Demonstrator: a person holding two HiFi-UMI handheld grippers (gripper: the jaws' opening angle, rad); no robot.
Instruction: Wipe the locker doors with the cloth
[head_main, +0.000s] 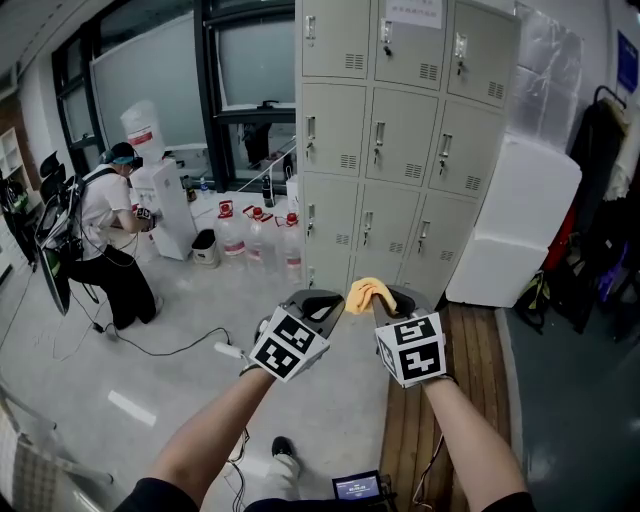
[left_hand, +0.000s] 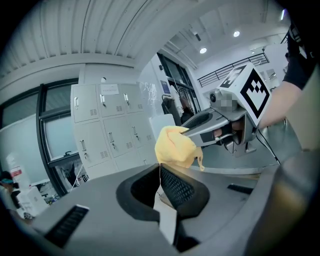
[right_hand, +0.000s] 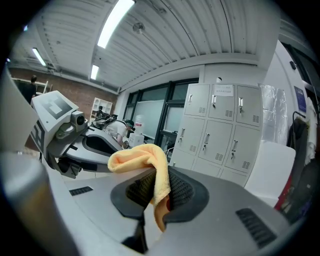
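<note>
A bank of pale grey lockers (head_main: 400, 130) stands ahead, doors closed; it also shows as lockers (left_hand: 107, 125) and lockers (right_hand: 220, 130) in the gripper views. A yellow cloth (head_main: 368, 293) is pinched in my right gripper (head_main: 397, 300), well short of the doors. In the right gripper view the cloth (right_hand: 145, 160) drapes over that gripper (right_hand: 157, 192), whose jaws are shut on it. My left gripper (head_main: 322, 303) hovers just to the left, its pads (left_hand: 175, 187) meeting with nothing between them. From the left gripper view the cloth (left_hand: 175, 146) hangs at the right gripper's tip.
A person (head_main: 110, 230) crouches by a white water dispenser (head_main: 165, 205) at left. Water bottles (head_main: 258, 240) stand at the lockers' foot. A white wrapped appliance (head_main: 510, 225) and hanging coats (head_main: 605, 190) are at right. Wooden planks (head_main: 450, 360) and a cable (head_main: 170, 350) lie on the floor.
</note>
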